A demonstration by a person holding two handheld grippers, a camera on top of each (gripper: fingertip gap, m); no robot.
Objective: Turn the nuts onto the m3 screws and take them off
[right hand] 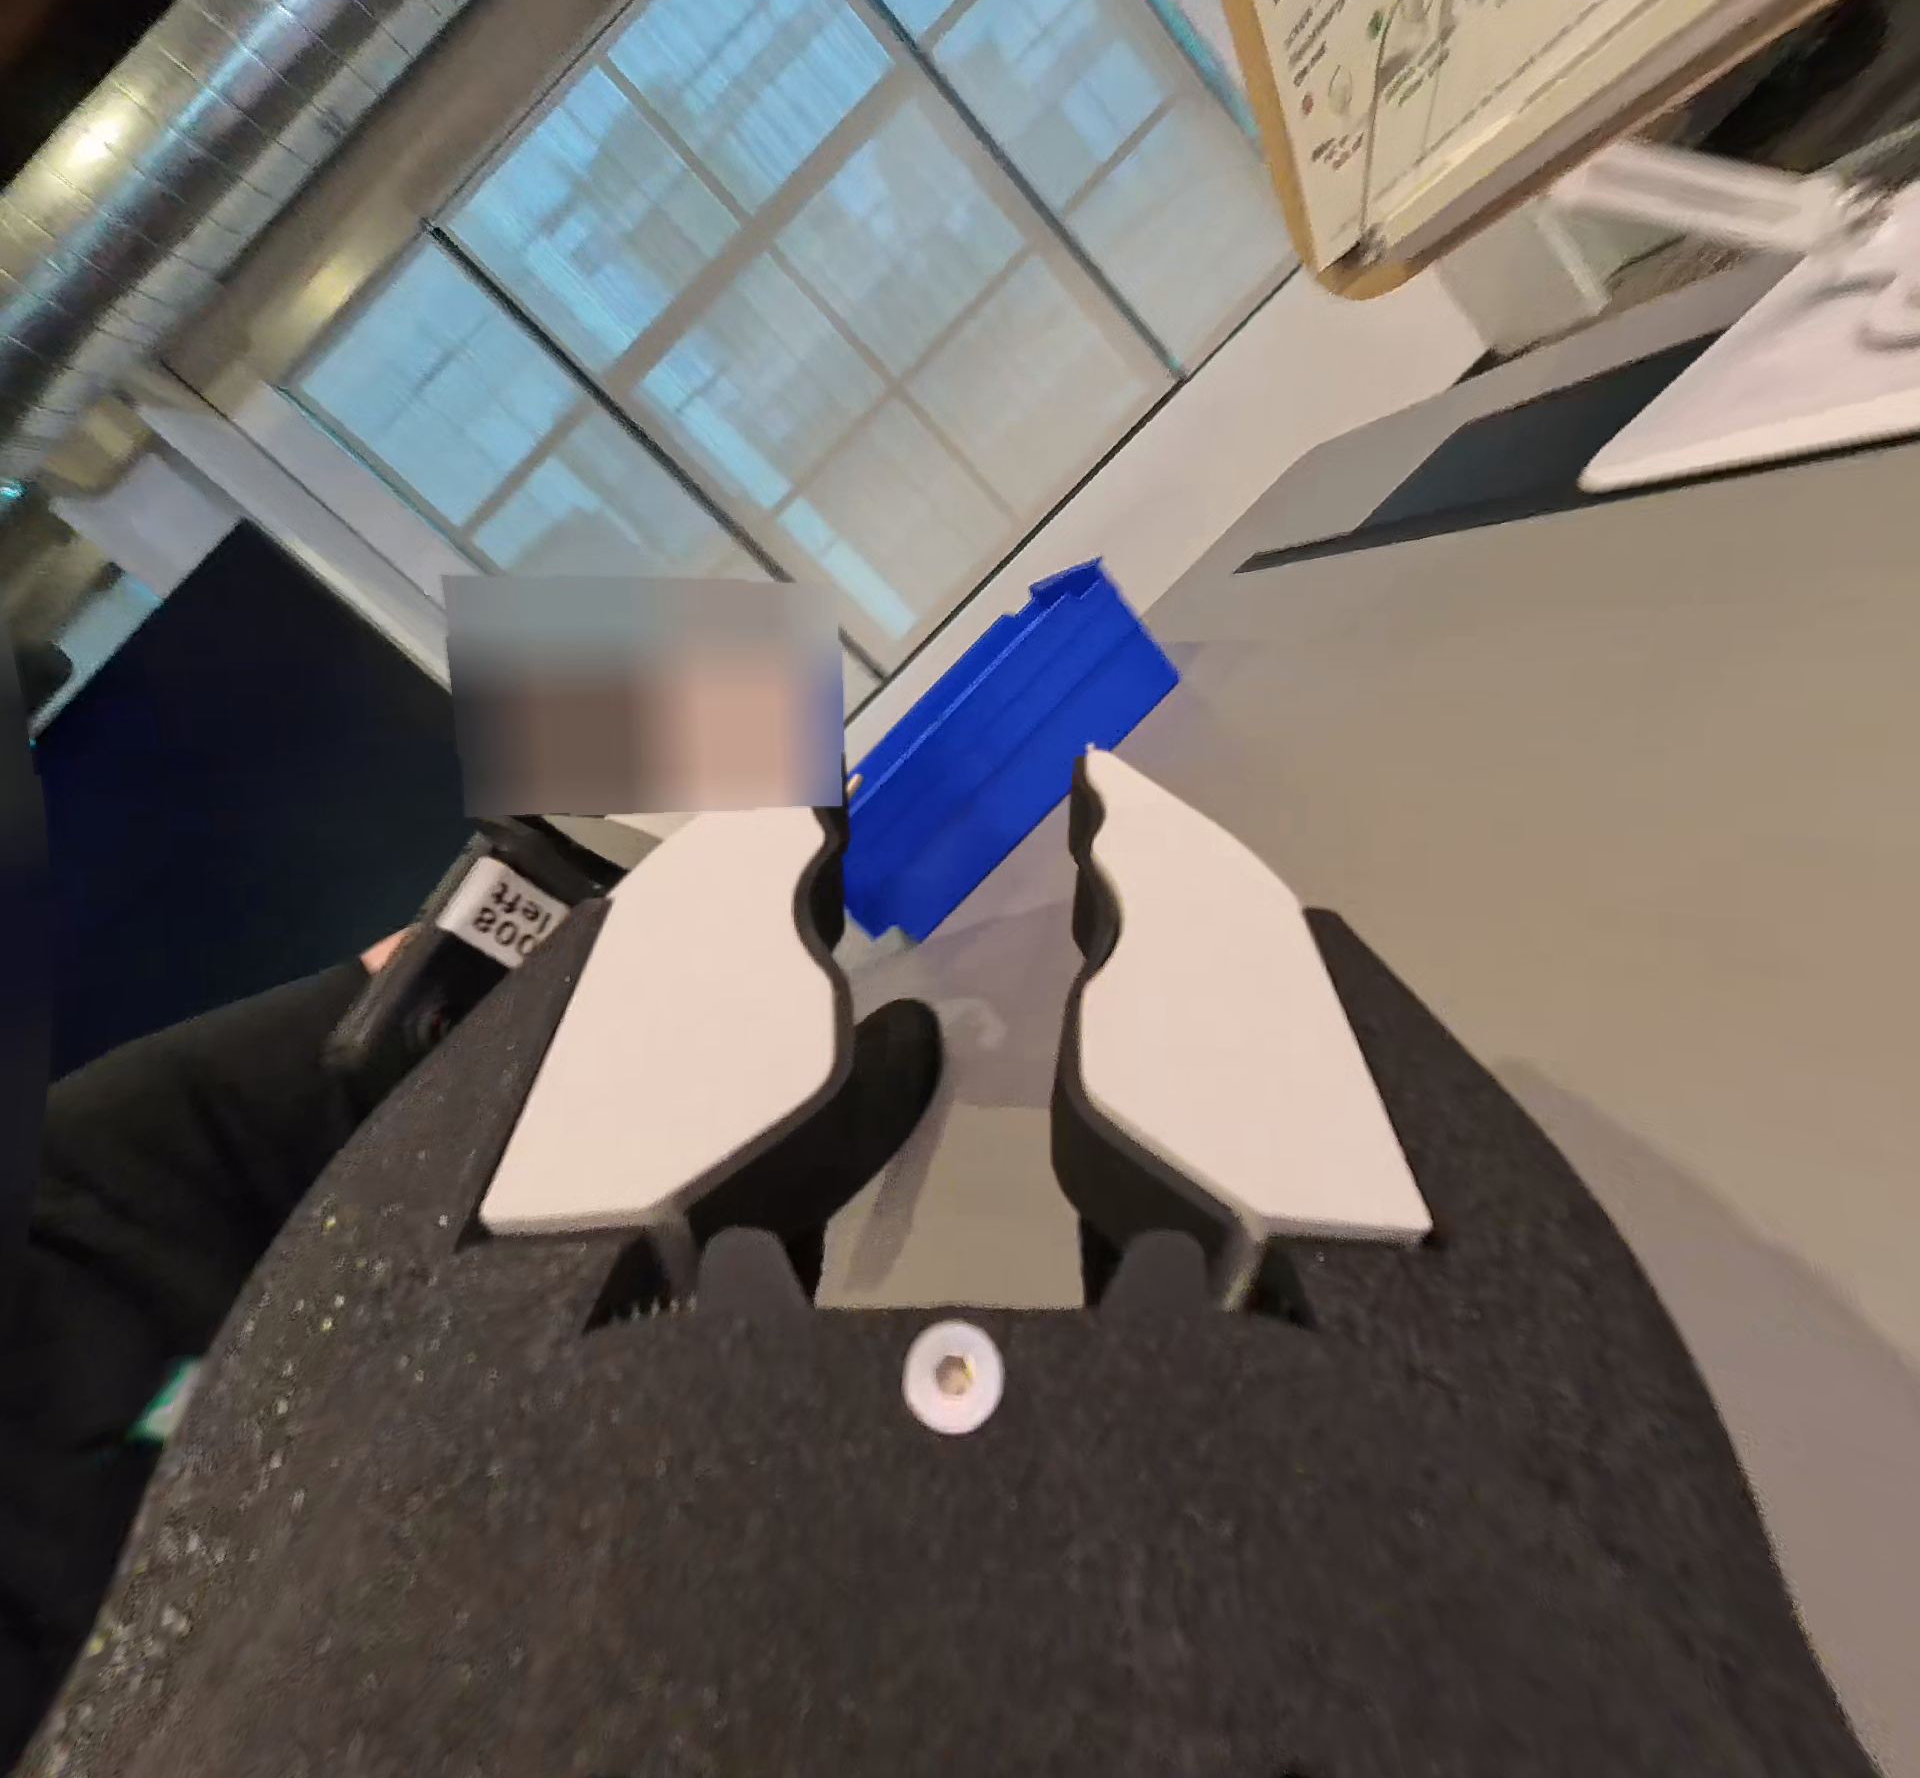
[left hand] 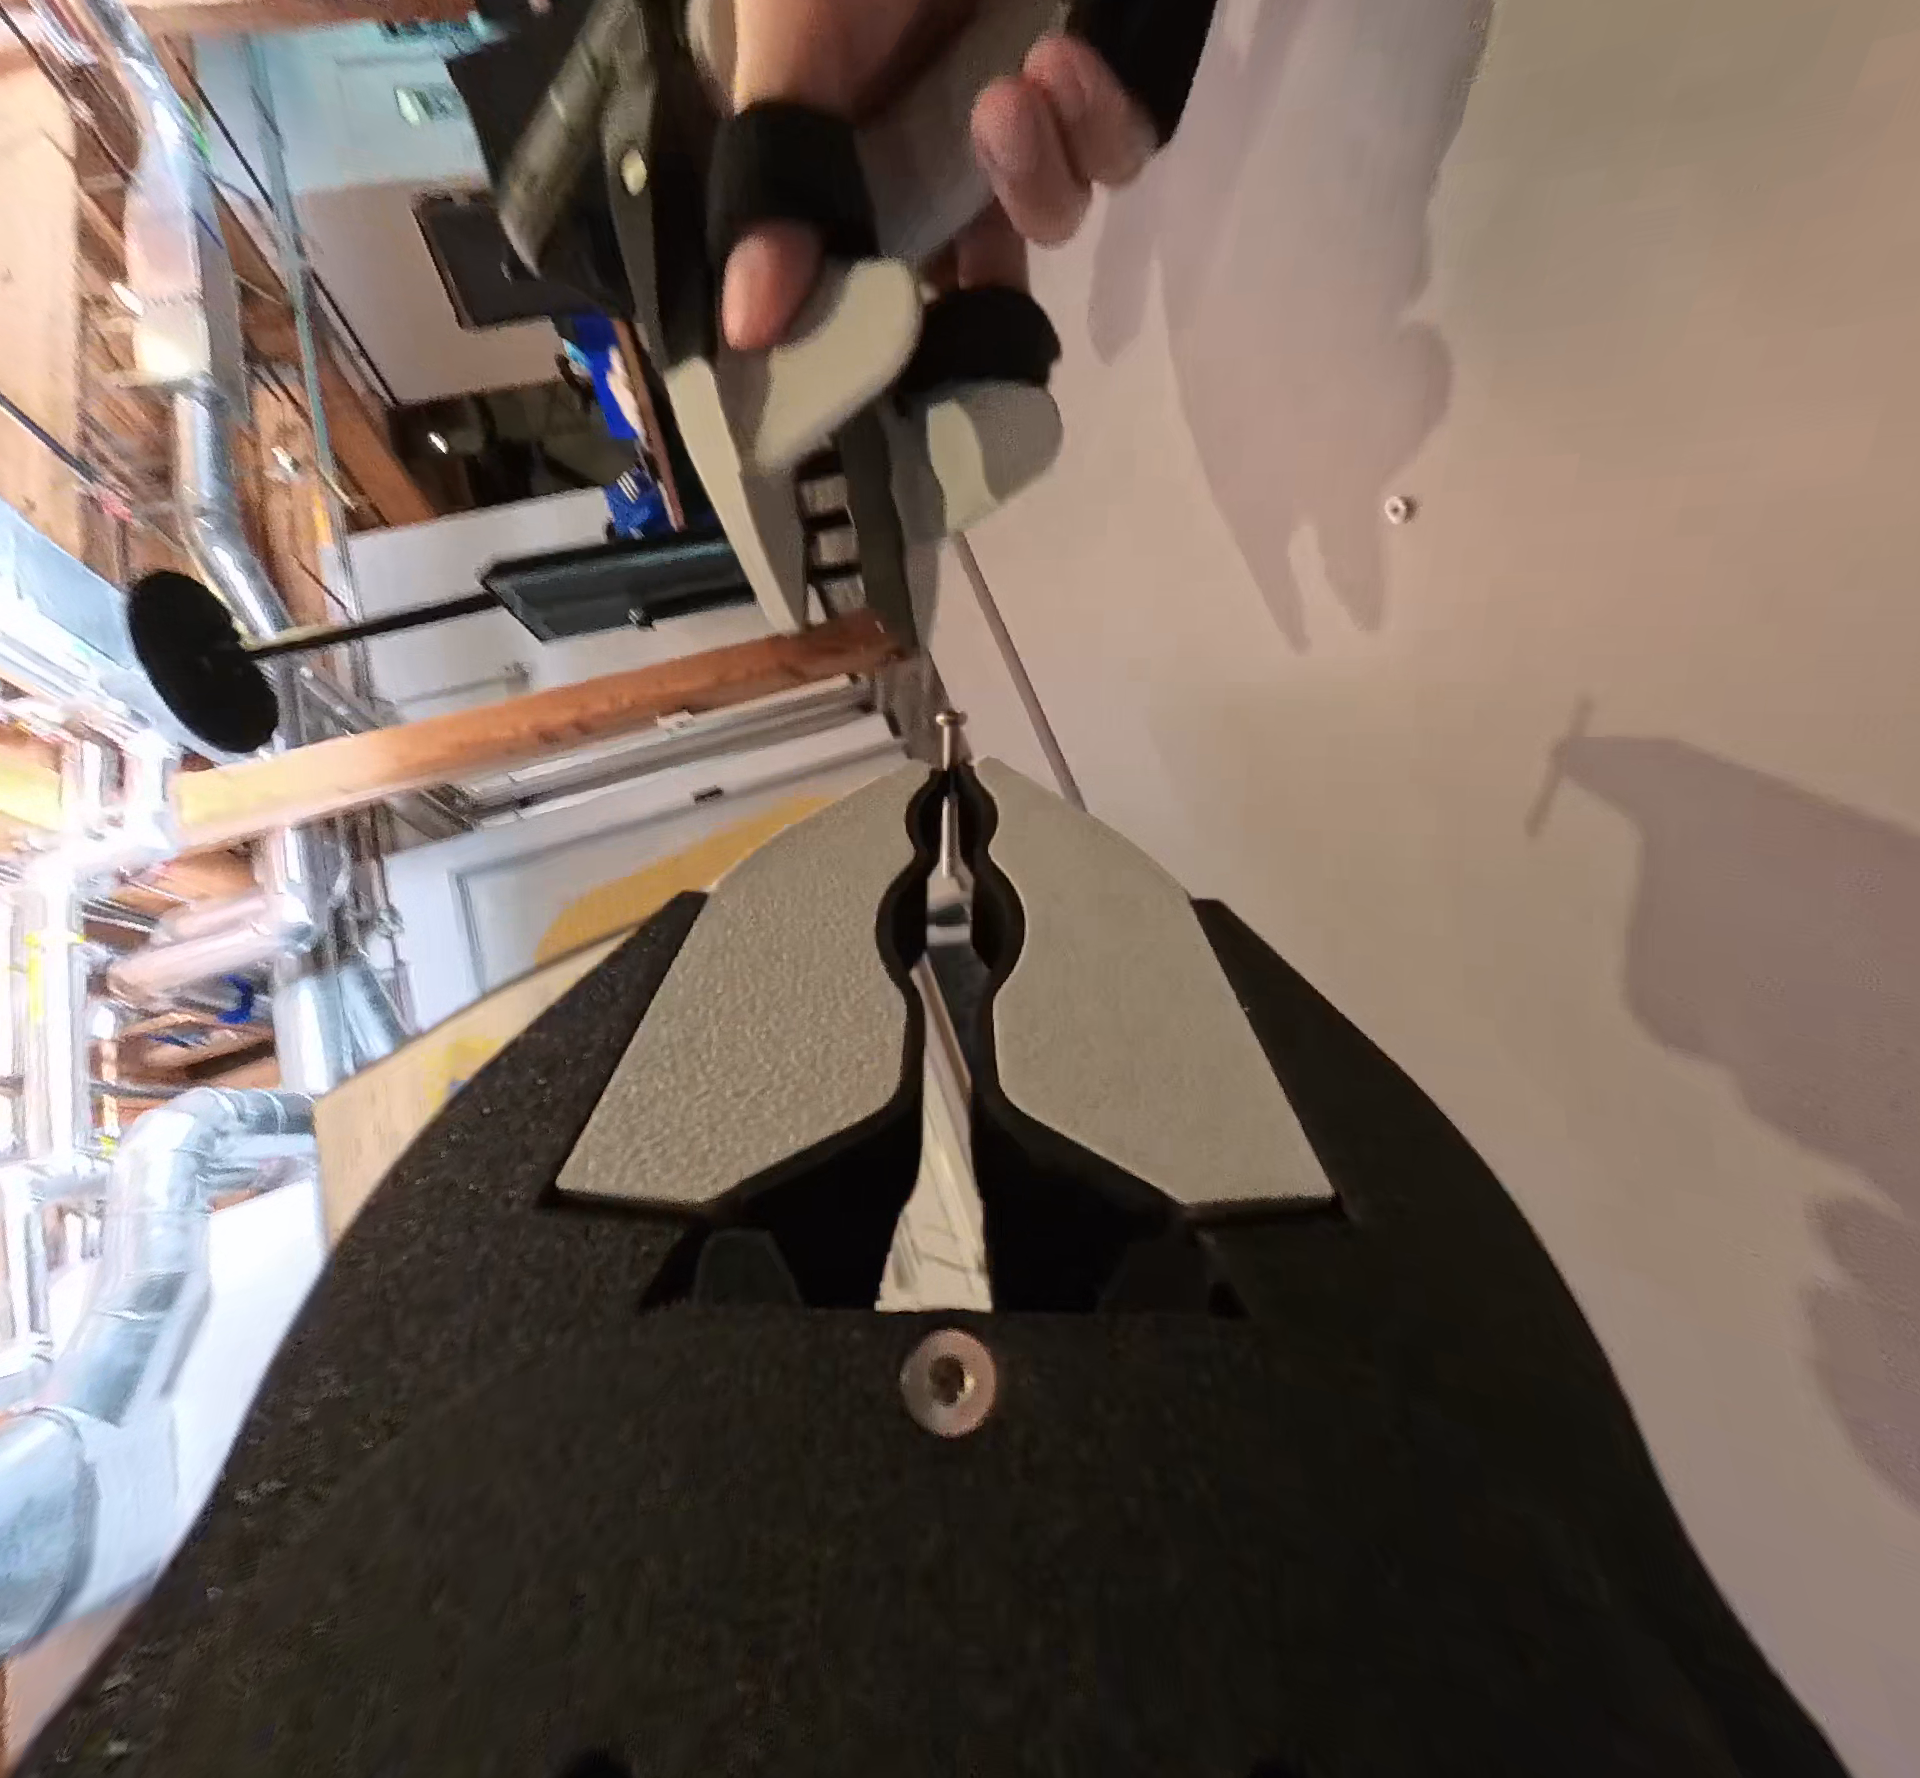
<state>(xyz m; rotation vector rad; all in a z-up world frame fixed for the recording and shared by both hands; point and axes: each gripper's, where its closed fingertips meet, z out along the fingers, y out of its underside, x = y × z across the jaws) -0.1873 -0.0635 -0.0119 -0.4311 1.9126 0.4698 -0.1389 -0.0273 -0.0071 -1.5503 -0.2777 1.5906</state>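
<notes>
1. While I watch through the left wrist view, my left gripper (left hand: 948,772) has its fingers clenched on a small metal screw (left hand: 947,793); the tips pinch its shank, and its head stands just beyond them.
2. Past those tips, the other gripper (left hand: 862,606) points down toward the screw head, close to it but blurred, so I cannot tell whether they touch.
3. Gripping that far tool is a hand (left hand: 935,66) in a black fingerless glove, above and beyond my left fingers.
4. To the right of the left fingers runs a pale table (left hand: 1558,585), and a small metal nut (left hand: 1396,509) lies on it well apart from the tips.
5. Beside the screw a thin white rod (left hand: 1013,668) slants from the far tool to the right fingertip.
6. Through the right wrist view, my right gripper (right hand: 961,793) is released: its fingers (right hand: 1195,949) stand apart with nothing pressed between them.
7. Beyond that gap, reaching from the left tip to past the right one, a blue plastic bin (right hand: 997,752) rests on the grey table (right hand: 1558,845).
8. Left of the right fingers I see a dark sleeve (right hand: 208,1105).
</notes>
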